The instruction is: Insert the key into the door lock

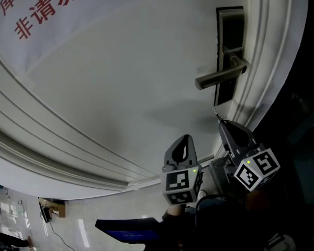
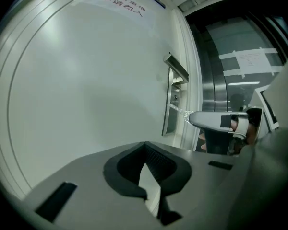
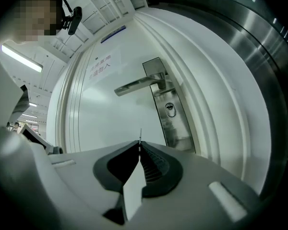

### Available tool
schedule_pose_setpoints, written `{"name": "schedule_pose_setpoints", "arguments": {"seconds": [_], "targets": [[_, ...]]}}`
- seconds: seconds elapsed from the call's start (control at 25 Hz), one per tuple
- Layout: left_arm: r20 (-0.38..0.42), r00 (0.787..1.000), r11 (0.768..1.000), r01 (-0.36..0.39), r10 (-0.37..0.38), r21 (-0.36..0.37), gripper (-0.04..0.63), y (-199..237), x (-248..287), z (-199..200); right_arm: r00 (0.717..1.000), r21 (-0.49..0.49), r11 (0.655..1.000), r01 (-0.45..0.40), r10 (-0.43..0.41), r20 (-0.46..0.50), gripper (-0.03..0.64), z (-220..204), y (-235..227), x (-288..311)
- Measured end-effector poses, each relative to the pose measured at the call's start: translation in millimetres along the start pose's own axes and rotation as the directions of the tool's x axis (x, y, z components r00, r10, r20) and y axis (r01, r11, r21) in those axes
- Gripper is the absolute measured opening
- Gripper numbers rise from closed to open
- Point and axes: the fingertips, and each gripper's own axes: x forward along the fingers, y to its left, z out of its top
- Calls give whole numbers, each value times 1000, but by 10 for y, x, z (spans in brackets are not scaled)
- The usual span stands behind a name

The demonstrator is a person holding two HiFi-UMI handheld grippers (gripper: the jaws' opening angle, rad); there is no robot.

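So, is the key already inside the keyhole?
No, in the right gripper view the key has its tip clear of the keyhole, lower and to its left.

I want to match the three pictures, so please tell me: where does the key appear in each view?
Head view: the key sticks up from the right gripper, right of centre, below the lever handle.
Left gripper view: right of centre, pointing at the lock plate.
Right gripper view: edge-on, a thin blade at the tip of the shut jaws, centre.
Shared landmark: the lever handle.
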Motion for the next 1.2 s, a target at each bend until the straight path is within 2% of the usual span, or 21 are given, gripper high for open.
{"name": "schedule_pose_setpoints", "arguments": {"seconds": [0.28, 0.4, 0.48, 0.68, 0.76, 0.92, 1.12, 1.2], "targets": [[-3, 1000, 1000, 7, -7, 10, 0, -69, 61, 34, 1000, -170, 985, 20, -21, -1, 12, 161, -230, -22], [-13, 1000, 1000, 13, -13, 12, 0, -44, 86, 19, 998, -304, 951, 62, -66, -5, 12, 281, -308, -39], [-22, 999, 1000, 23, -23, 12, 0, -32, 107, 13, 994, -410, 908, 93, -107, -12, 12, 344, -356, -39], [-13, 998, 998, 67, -67, 3, 0, 8, 160, 122, 975, -611, 775, 161, -220, -23, 12, 432, -418, -15], [-9, 997, 997, 81, -81, 7, 0, 17, 179, 146, 966, -697, 696, 173, -256, -15, 12, 460, -447, -3], [-4, 996, 996, 91, -91, 0, 0, 83, 202, 158, 952, -839, 514, 179, -305, 16, 12, 512, -467, 49], [8, 995, 994, 104, -103, -20, 0, 141, 238, 196, 927, -927, 334, 172, -374, 37, 12, 567, -491, 65], [8, 993, 993, 118, -118, -16, 0, 134, 275, 175, 917, -946, 276, 170, -396, 50, 12, 589, -518, 60]]}}
